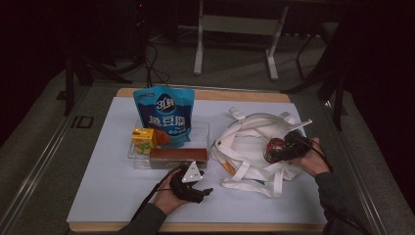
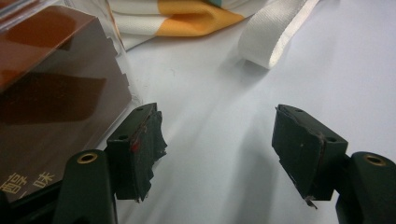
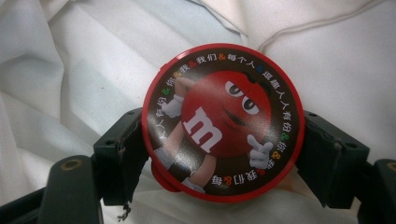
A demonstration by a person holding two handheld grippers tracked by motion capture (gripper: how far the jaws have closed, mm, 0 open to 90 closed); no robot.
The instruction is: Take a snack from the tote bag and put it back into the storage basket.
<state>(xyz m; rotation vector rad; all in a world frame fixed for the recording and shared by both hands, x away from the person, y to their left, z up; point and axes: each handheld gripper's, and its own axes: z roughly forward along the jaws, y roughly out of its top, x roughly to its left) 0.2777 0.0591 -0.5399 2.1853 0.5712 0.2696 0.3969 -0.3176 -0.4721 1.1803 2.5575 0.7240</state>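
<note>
Right gripper (image 3: 219, 154) holds a round candy tin (image 3: 223, 122) between its 2 jaws, low over the white bag (image 3: 70, 70); ease it down inside before withdrawing; left gripper (image 2: 219, 149) rests with jaws apart, holding nothing, beside a brown box (image 2: 51, 88).

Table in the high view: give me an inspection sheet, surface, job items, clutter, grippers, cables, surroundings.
Surface: white sheet on wooden table, clean.
Job's things: round red candy tin over white canvas bag.
Clutter: blue pouch, yellow carton, brown box in clear tray.
Grippers: left gripper open, empty; right gripper fingers flank tin, grip unclear.
Cables: black cable trails off left gripper.
Surroundings: white frame legs, dark floor.
</note>
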